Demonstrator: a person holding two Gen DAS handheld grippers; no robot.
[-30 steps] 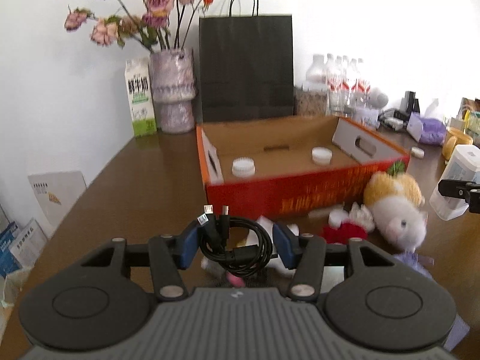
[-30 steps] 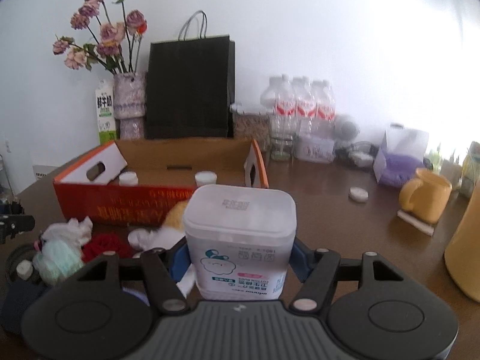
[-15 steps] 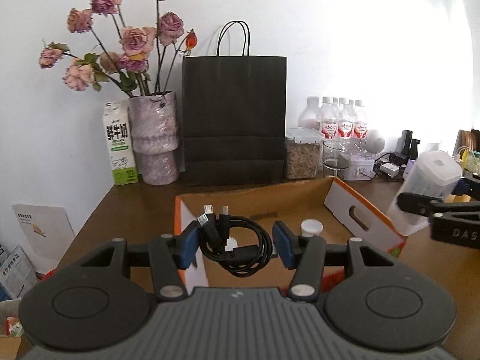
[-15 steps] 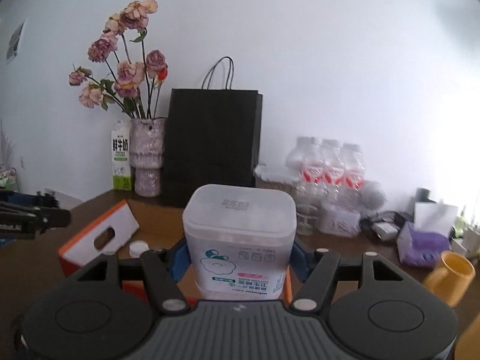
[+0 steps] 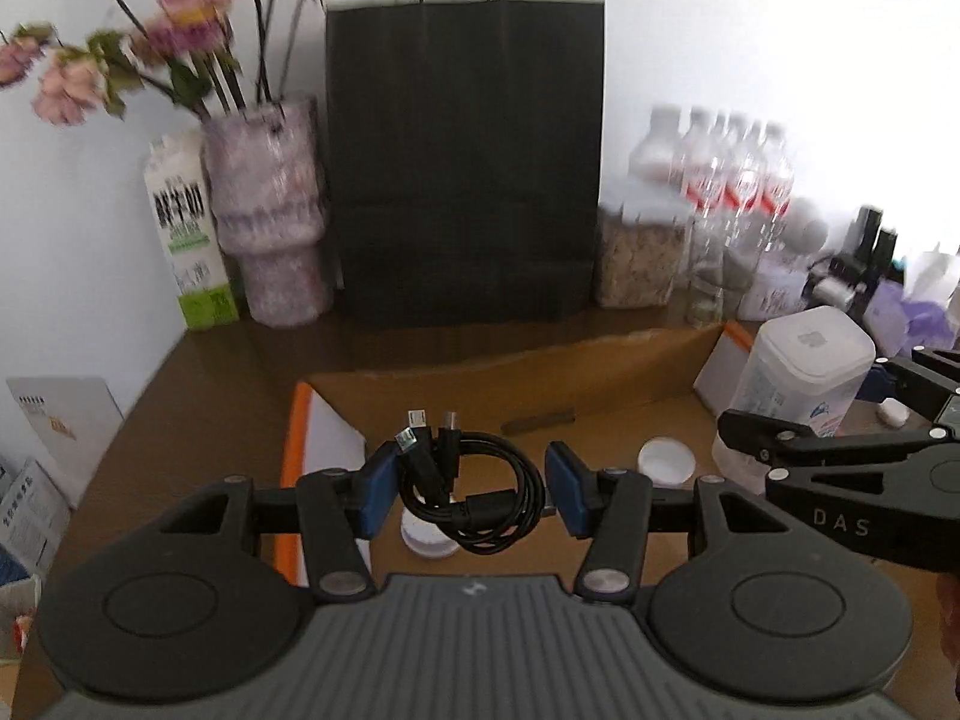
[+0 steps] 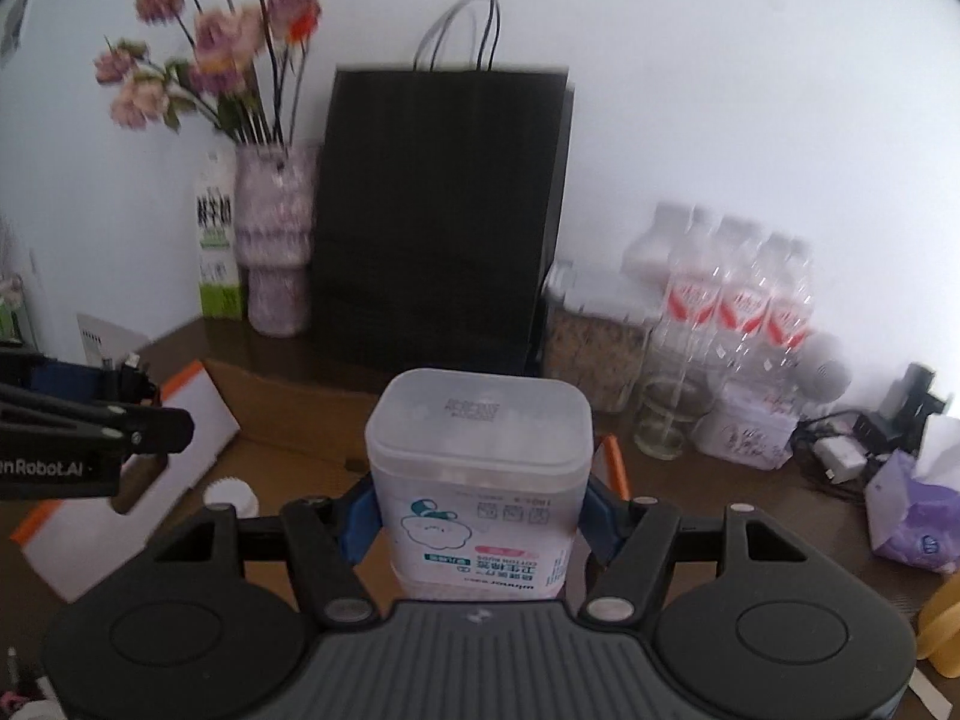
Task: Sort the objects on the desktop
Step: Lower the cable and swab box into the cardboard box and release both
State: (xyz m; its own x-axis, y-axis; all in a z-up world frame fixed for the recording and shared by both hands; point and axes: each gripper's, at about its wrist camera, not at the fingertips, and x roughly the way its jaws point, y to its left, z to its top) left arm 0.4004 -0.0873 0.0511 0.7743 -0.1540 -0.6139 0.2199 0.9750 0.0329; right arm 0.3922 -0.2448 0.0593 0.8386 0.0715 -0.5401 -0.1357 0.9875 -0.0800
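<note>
My left tongs (image 5: 471,489) are gripping a coiled cable (image 5: 474,495); my right tongs (image 6: 477,519) are clamping a plastic jar (image 6: 480,480) over the cardboard box (image 5: 540,372).

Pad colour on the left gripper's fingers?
Blue pads on black fingers, clearest in the left wrist view.

Lighting: bright daylight from the right, overexposing the white wall (image 5: 750,30). Blur: motion-smeared flowers (image 5: 120,48) and water bottles (image 6: 738,294). Distortion: fisheye bending, dark vignetted corners. Sharpest: near black cable (image 5: 474,498). Glare: faint sheen on desk (image 5: 252,354).
</note>
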